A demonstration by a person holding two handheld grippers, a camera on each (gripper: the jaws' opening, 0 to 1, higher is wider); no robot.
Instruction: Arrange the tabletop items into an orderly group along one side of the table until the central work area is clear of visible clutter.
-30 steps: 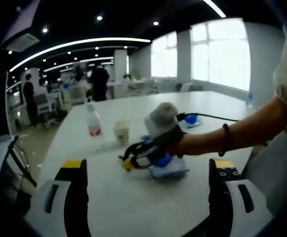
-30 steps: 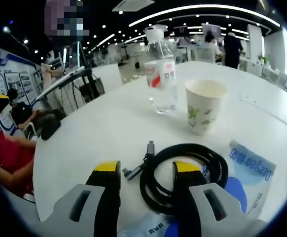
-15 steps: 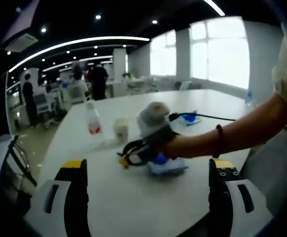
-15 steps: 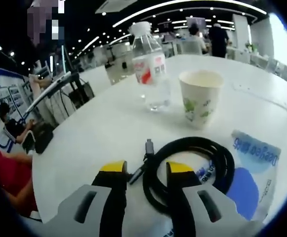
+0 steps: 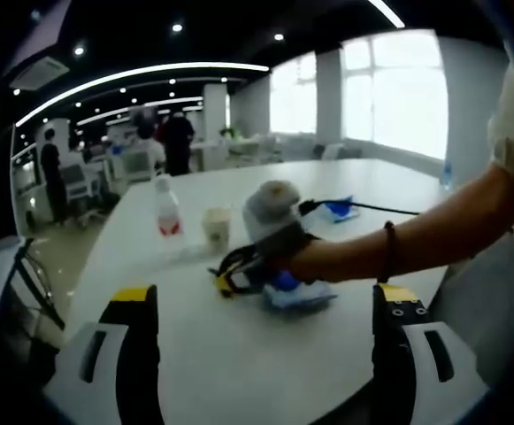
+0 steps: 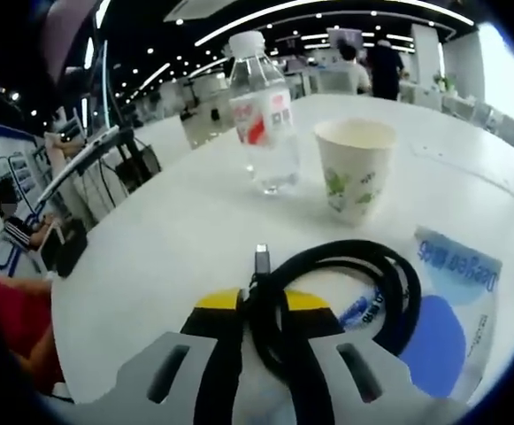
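A white table in a lit office holds a bottle, cup and blue packet — the right gripper, earlier parted, now pinches the cable; the left gripper stands wide open.

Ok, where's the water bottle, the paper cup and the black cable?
water bottle (image 6: pixel 263 115), right gripper view, on its red label.
paper cup (image 6: pixel 355 173), right gripper view, on its side wall.
black cable (image 6: pixel 396 279), right gripper view, on the coil's right curve.
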